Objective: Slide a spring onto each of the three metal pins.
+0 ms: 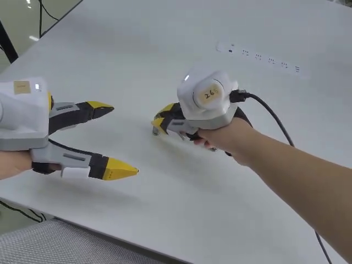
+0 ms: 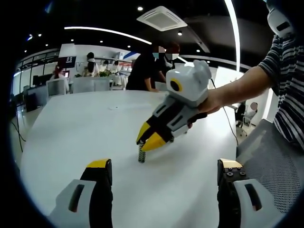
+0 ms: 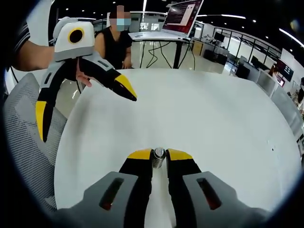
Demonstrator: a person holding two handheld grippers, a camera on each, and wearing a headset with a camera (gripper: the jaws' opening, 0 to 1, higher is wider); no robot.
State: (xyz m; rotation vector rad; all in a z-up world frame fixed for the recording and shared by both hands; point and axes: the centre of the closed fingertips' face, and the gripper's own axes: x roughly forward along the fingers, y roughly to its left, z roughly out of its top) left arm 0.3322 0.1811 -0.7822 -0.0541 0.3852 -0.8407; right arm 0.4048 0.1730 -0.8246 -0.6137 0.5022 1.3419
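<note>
A small coil spring (image 2: 141, 153) stands upright on the white table (image 1: 165, 209). My right gripper (image 1: 158, 124) is shut on its top end. In the right gripper view the spring (image 3: 158, 158) sits between the yellow fingertips (image 3: 141, 154), with a round metal end showing at its top; I cannot tell if a pin runs inside it. In the head view the spring (image 1: 155, 131) is barely visible under the tips. My left gripper (image 1: 122, 140) hovers to the left of it, jaws spread wide with nothing between them. The left gripper view looks past my left gripper (image 2: 166, 166) toward the spring.
A white power strip (image 1: 258, 55) lies flat at the far side of the table. A black cable (image 1: 275, 118) trails from the right gripper along the forearm. A grey mesh chair (image 1: 60, 245) sits below the table's near edge. People stand far behind the table.
</note>
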